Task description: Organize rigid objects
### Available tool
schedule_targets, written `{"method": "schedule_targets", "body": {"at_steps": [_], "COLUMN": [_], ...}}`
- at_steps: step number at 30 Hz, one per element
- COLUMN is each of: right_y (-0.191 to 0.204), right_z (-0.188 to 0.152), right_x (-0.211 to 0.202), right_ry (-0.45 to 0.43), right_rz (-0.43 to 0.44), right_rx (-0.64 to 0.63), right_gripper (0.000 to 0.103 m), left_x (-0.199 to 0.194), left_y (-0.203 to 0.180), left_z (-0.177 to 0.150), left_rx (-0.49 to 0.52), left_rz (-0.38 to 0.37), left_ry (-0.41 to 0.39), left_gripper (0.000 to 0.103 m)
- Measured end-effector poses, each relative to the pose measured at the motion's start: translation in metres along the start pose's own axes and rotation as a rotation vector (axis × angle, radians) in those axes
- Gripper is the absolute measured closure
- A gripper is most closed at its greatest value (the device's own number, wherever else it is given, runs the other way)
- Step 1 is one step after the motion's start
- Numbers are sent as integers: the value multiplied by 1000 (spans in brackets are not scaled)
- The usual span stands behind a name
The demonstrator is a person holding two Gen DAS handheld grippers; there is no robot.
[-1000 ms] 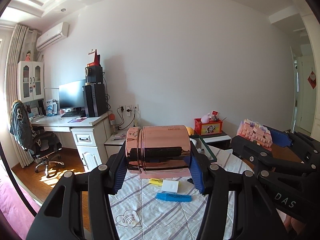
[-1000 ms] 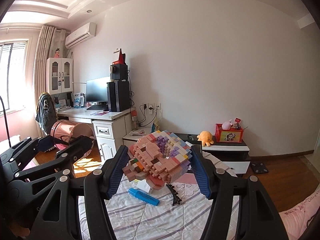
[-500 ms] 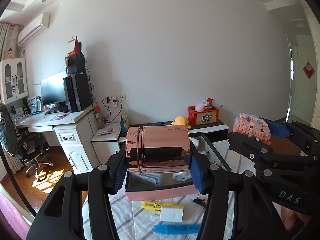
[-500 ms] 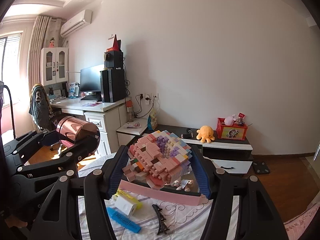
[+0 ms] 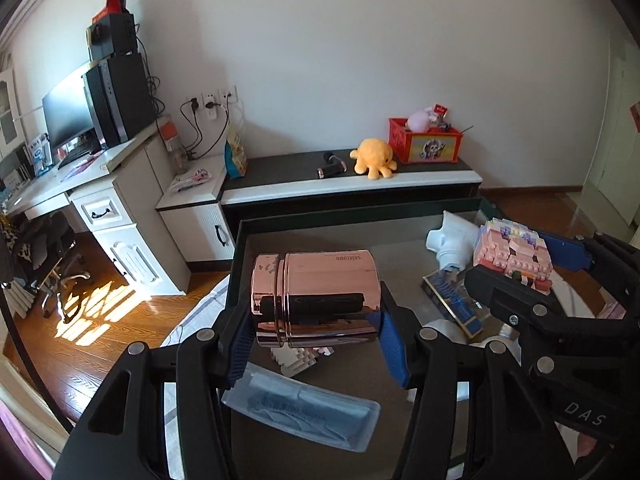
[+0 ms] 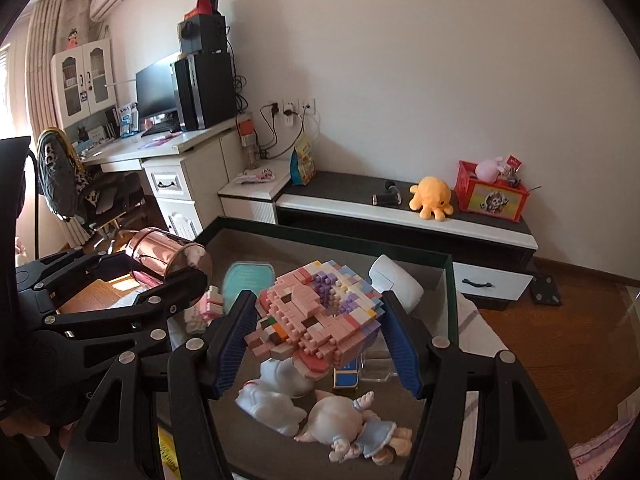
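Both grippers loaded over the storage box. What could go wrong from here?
1. The rose-gold canister is glossy and round, lying sideways between the left gripper's fingers; it could slip or roll once released.
2. The brick model in the right gripper hangs over figurines; a drop may shed bricks or hit them.
3. Both grippers sit close together; they could collide.
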State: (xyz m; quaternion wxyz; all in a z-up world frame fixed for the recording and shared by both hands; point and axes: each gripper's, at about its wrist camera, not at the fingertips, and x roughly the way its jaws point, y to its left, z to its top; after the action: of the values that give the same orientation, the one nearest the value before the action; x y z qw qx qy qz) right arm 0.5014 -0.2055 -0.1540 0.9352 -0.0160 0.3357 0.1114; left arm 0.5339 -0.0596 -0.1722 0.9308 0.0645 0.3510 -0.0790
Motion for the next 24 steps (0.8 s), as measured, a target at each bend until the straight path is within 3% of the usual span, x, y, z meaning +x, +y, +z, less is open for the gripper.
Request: {"method": "schedule_targets", "body": {"at_steps": [7,9,12,15,17,19,24], "right_y": [-14,-15,-22,-22,-18,-8,22], "right_z": [-4,-4,-5,-4,-5,-8,-29], "right_x": [37,37,26,6,-16,-45,-123], "right_ry": [95,94,66,35,-5,-50,-166], "right_rz": [3,4,35,39,46,46,32], "right_rx": [39,54,86,110,115,102,54], "right_gripper": [39,39,37,21,21,20,17], "left_x": [28,30,20,-3,-27,-55,-132], "left_y": [-2,0,5,12,16,17,14], "left_z": [-9,-9,-9,-11,-15,-21,-46], "left_rx": [5,6,-16,-47,-69,-73,-75], "left_rz": [19,26,38,25,27,31,49], "left_ry": [50,59,43,-1,-43,-95,-226], "left_gripper": [47,43,26,16,6,2,0]}}
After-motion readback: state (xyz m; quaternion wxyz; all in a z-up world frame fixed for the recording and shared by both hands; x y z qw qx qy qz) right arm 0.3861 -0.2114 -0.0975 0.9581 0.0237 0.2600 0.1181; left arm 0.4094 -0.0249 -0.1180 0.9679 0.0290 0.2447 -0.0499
